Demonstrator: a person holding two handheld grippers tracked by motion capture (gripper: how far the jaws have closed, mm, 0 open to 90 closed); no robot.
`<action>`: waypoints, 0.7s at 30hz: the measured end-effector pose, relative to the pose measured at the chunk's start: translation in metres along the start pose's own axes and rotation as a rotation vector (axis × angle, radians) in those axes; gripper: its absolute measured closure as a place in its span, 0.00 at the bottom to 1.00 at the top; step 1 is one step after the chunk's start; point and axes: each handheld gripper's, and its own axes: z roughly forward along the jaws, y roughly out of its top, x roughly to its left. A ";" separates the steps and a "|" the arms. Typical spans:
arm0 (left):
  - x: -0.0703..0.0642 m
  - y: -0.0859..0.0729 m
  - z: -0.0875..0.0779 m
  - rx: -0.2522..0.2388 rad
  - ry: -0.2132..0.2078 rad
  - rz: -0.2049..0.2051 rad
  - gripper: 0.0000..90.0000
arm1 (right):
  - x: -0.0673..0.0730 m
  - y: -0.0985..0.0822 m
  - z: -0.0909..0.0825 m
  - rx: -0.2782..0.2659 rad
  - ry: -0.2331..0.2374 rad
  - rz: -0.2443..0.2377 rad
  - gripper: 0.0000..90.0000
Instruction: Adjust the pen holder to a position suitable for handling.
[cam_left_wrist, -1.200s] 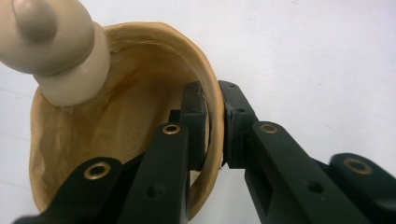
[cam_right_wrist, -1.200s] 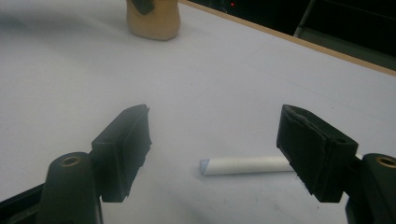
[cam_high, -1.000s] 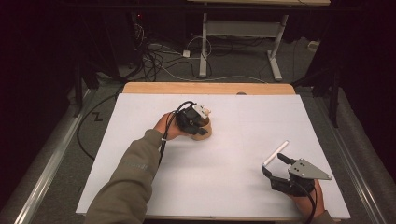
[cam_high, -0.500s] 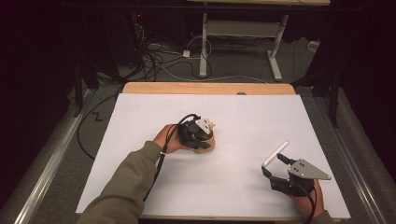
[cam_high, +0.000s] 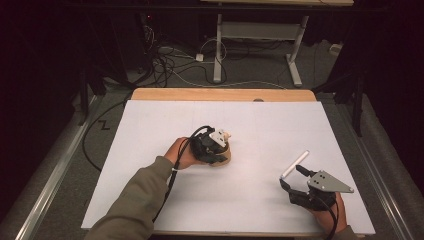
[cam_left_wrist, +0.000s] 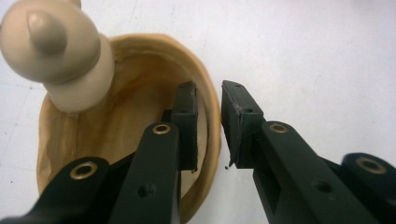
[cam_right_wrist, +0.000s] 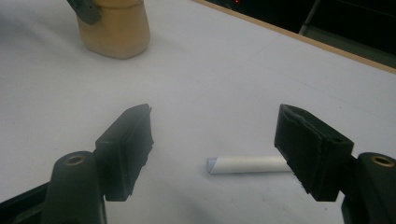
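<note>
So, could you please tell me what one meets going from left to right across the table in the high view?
Left hand → left gripper at the wooden bowl → white cylinder → right gripper with its grey plate.

A tan wooden bowl (cam_left_wrist: 126, 140) holds a cream, beige-tipped pestle (cam_left_wrist: 56, 51). A white cylinder (cam_right_wrist: 250, 164) lies between black jaws on the plain white table (cam_high: 260, 130).
</note>
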 end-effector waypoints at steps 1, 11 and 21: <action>-0.001 0.000 -0.001 -0.005 0.001 -0.001 0.80 | 0.000 0.000 0.000 -0.003 -0.002 0.002 0.31; -0.011 -0.008 -0.015 -0.077 0.083 -0.015 0.71 | 0.000 0.001 -0.003 -0.026 -0.018 -0.009 0.38; -0.042 -0.020 -0.038 -0.191 0.246 0.022 0.56 | -0.003 0.001 -0.006 -0.055 -0.013 -0.005 0.40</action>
